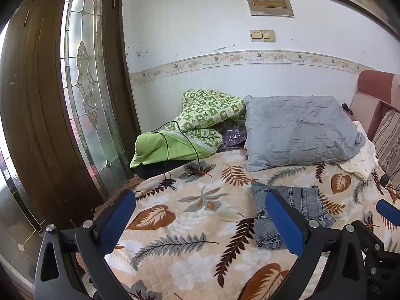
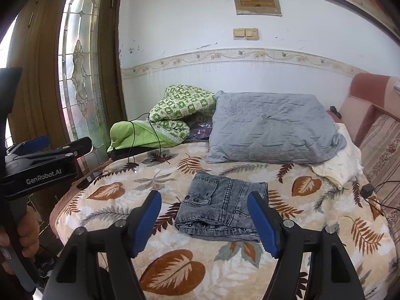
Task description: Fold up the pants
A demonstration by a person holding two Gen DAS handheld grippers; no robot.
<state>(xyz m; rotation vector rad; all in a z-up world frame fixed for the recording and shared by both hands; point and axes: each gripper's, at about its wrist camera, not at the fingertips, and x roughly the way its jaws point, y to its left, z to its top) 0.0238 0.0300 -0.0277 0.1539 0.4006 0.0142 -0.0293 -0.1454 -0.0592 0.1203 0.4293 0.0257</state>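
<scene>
My left gripper (image 1: 200, 215) is spread wide, nothing between its 2 blue pads (image 1: 117, 222); below it lies only the bedspread (image 1: 190, 257). My right gripper (image 2: 205, 222) is also spread, empty, its pads clear of the cloth. The pants (image 2: 222, 210) lie folded into a compact grey denim bundle on the bedspread, snap buttons facing 9 o'clock. In the right wrist view the bundle sits between the 2 pads; in the left wrist view it is at 3 o'clock, partly behind the right-side pad. A grey pillow (image 2: 270, 130) lies at 12 o'clock of the pants, well apart. A green quilt (image 2: 175, 117) is at 11 o'clock. My left hand (image 2: 27, 230) grips its handle at 9 o'clock.
</scene>
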